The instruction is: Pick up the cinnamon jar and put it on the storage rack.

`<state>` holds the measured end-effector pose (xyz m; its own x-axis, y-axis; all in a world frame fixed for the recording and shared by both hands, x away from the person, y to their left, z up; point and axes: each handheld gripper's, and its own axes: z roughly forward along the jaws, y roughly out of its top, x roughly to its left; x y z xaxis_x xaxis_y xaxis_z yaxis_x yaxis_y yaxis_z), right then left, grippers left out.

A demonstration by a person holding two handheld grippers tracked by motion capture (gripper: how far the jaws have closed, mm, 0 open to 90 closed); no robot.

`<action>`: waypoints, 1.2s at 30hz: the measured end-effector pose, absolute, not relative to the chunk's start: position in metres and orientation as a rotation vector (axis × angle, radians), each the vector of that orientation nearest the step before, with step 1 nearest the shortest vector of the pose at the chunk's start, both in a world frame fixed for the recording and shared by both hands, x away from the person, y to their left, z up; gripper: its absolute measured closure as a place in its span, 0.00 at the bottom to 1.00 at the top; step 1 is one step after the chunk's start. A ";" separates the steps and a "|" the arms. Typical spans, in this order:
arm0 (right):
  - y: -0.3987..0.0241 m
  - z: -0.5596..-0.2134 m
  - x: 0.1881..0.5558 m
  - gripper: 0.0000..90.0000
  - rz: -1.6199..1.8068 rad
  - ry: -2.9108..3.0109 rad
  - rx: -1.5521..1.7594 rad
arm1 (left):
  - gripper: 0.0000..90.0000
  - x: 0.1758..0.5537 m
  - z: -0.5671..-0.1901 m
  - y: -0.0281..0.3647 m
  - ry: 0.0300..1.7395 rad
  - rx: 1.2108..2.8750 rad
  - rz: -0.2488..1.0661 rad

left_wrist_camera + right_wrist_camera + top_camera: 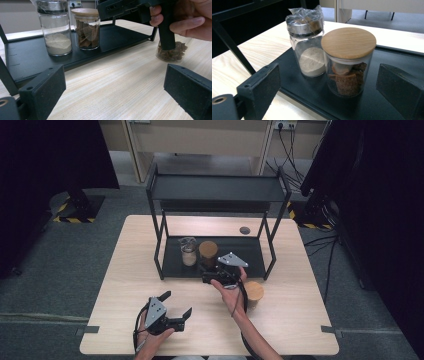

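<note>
The right gripper (pixel 209 277), held level in a raised hand, points with wide, empty jaws at the wooden-lidded jar (pixel 348 61) on the rack's lower shelf (pixel 250 251), while the left gripper (pixel 176 304) rests low over the table (pixel 125 270), jaws spread and empty.

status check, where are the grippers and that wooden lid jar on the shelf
Right gripper open, jaws either side of the wooden lid jar, not touching. Left gripper open, empty, over the table. Powder jar close beside the jar.
</note>
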<state>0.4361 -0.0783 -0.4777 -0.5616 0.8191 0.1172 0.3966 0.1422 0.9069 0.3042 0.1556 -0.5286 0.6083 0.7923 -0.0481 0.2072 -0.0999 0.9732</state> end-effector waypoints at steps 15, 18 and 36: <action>-0.083 -0.484 0.422 0.07 1.400 2.049 1.153 | 0.04 0.304 -0.529 0.155 0.845 1.635 0.607; -0.083 -0.486 0.418 0.07 1.407 2.058 1.159 | 0.04 0.304 -0.529 0.155 0.845 1.636 0.607; -0.085 -0.490 0.402 0.07 1.422 2.087 1.129 | 0.04 0.304 -0.529 0.156 0.847 1.635 0.605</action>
